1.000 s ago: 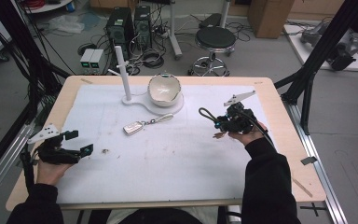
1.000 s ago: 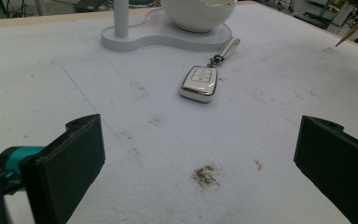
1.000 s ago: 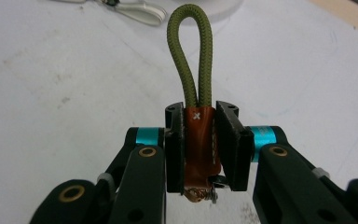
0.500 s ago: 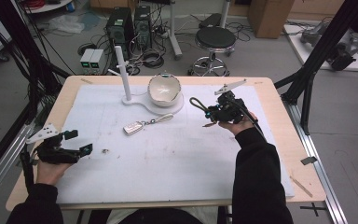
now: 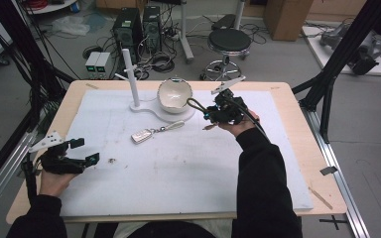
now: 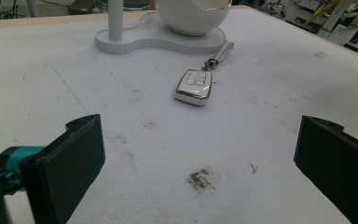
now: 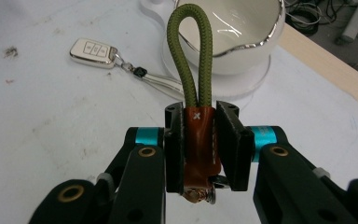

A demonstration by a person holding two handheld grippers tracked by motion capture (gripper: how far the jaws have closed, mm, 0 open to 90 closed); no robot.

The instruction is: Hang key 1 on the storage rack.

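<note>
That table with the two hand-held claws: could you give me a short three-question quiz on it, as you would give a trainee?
1. True or false: the right gripper is shut on a keychain loop of green cord with a brown leather tab.
2. Where does the car key fob lie?
A. inside the white bowl
B. flat on the table cover, its strap reaching toward the white stand
C. between the jaws of the left gripper
3. Fill in: the jaws of the left gripper stand wide ____.

Key
1. True.
2. B. The fob lies in front of the white bowl and the white stand.
3. Open, with bare table cover between them.
</note>
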